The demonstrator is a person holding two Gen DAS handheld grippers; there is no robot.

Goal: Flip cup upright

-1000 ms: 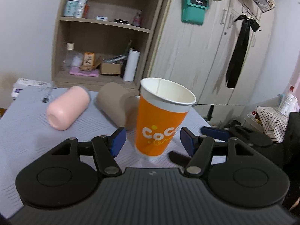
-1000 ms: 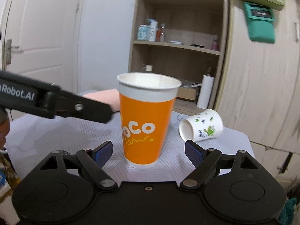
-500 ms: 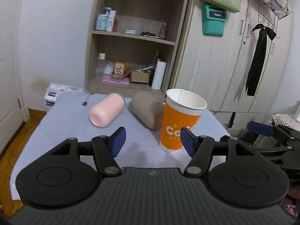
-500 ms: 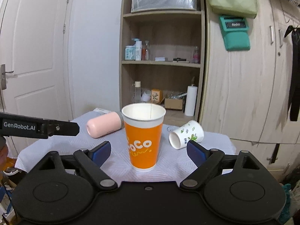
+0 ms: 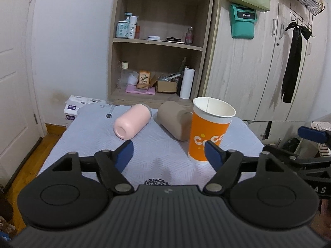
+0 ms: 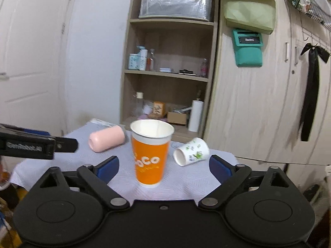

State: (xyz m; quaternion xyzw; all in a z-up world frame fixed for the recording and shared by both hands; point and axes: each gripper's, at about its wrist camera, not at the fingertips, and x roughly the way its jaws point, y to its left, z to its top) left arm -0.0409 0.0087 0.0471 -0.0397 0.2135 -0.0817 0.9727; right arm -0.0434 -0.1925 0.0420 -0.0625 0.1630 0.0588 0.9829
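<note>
Blue-padded, my left claw (image 5: pixel 168 155) and right claw (image 6: pixel 164 167) are both hanging spread wide, gripping nothing. Just beyond, the orange cup (image 6: pixel 152 155) is standing upright on the desk (image 5: pixel 93 132), reading "CoCo". I am judging that a careless swing could topple it. Farther off, pink (image 5: pixel 132 122), tan (image 5: pixel 174 119) and white (image 6: pixel 191 152) cups are lying sideways; "Redmi" is showing on the teal box (image 5: pixel 244 21).

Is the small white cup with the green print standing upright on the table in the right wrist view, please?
No, the small white cup lies on its side on the table, mouth toward the camera, right of the upright orange cup.
</note>
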